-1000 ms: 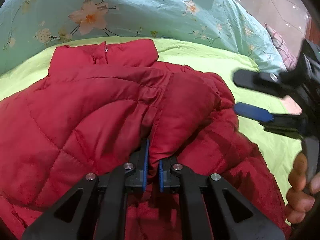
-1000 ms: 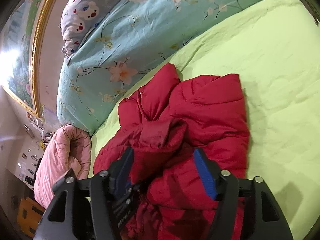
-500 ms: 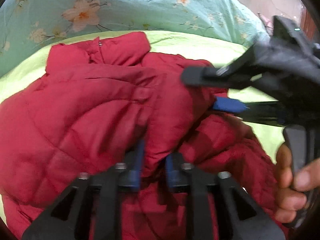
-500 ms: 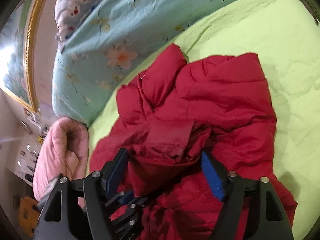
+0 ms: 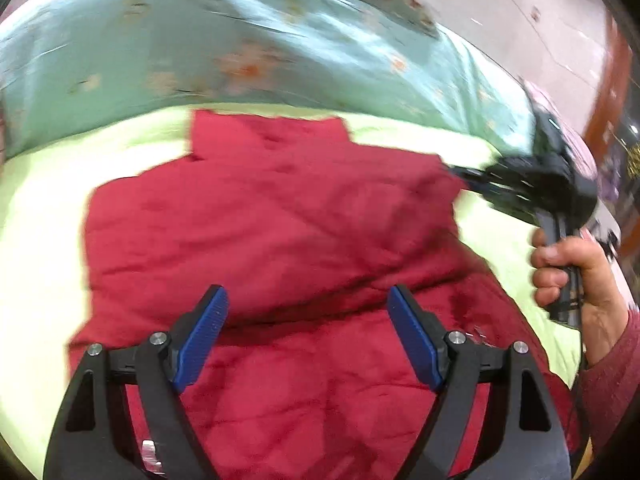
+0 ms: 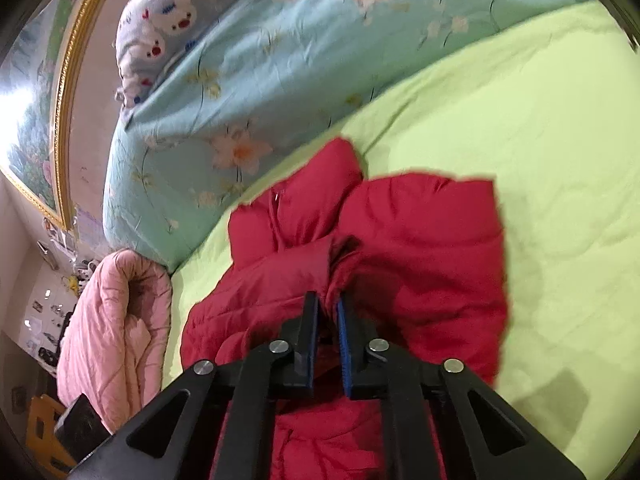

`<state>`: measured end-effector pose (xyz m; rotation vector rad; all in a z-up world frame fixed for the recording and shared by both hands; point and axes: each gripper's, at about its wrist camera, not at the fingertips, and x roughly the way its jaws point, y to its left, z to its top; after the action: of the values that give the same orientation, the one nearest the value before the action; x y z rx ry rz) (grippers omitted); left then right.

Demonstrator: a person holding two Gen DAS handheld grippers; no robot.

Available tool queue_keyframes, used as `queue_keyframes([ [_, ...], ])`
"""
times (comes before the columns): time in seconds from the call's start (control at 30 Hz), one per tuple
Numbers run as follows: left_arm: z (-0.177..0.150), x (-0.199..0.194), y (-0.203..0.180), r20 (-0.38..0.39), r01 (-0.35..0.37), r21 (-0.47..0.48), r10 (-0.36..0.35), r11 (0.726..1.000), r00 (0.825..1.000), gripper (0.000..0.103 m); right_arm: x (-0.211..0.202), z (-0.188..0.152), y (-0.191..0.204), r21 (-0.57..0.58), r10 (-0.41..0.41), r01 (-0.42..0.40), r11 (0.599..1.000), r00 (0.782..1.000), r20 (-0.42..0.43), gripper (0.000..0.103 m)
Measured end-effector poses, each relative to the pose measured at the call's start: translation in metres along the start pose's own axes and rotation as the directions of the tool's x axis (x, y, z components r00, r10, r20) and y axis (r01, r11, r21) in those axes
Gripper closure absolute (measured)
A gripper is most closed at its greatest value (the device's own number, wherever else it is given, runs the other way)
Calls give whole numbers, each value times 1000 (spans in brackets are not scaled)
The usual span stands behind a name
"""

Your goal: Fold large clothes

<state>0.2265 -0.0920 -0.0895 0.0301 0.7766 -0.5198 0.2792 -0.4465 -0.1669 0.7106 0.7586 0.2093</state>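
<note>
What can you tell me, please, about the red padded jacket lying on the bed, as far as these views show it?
The red padded jacket is a quilted, puffy garment with a smooth shell, lying crumpled on the green sheet. Its stand-up collar points toward the floral quilt. The right gripper is closing on a fold of its fabric. The left gripper is opening above it, nothing pinched between its pads.

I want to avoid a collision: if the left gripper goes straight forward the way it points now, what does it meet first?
Most likely the red padded jacket. The left gripper, jaws opening with nothing pinched between them, points down over the jacket's quilted surface, which fills the line ahead. How far above it hangs is unclear in the blur.
</note>
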Motion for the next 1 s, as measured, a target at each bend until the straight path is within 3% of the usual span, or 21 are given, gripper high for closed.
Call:
queue_keyframes([
  [0.03,3,0,12,7,-28,-16,28,999,1000,21,-5,3,-2,-7,-11,11,1000,1000,15,102],
  [0.13,13,10,53,-13,-113,-101,113,988,994,21,-14,9,-17,-2,-90,90,996,995,47,103],
  [0.2,17,14,73,-10,-113,-162,113,980,994,21,-13,7,-23,-4,-134,134,991,991,25,102],
  [0.23,19,16,86,-10,-116,-201,117,973,993,21,-14,5,-23,6,-117,116,993,993,22,95],
  [0.3,20,17,100,-5,-119,-239,122,964,993,21,-16,-1,-11,2,-60,60,998,998,15,95],
  [0.37,22,16,116,4,-119,-280,125,953,992,21,-19,-8,9,-52,-42,43,998,999,28,94],
  [0.47,24,22,130,2,-114,-304,120,946,993,21,-13,-18,48,-130,54,-52,990,998,18,92],
  [0.6,28,46,129,-45,-67,-298,56,952,997,21,32,-35,88,-242,6,-24,970,997,-77,89],
  [0.73,25,73,114,-112,-109,-226,85,968,990,21,74,-47,99,-303,-90,46,952,987,-131,91],
  [0.8,22,81,112,-131,-94,-218,66,971,989,21,88,-49,89,-328,-193,143,934,973,-126,91],
  [0.87,18,90,110,-158,-80,-203,47,976,986,21,92,-49,68,-307,-260,210,928,957,-132,99],
  [0.93,12,99,106,-193,-107,-162,75,981,978,21,97,-49,45,-266,-269,220,939,949,-166,103],
  [1.0,8,102,105,-199,-125,-141,96,982,975,20,101,-52,24,-207,-225,183,961,953,-202,103],
])
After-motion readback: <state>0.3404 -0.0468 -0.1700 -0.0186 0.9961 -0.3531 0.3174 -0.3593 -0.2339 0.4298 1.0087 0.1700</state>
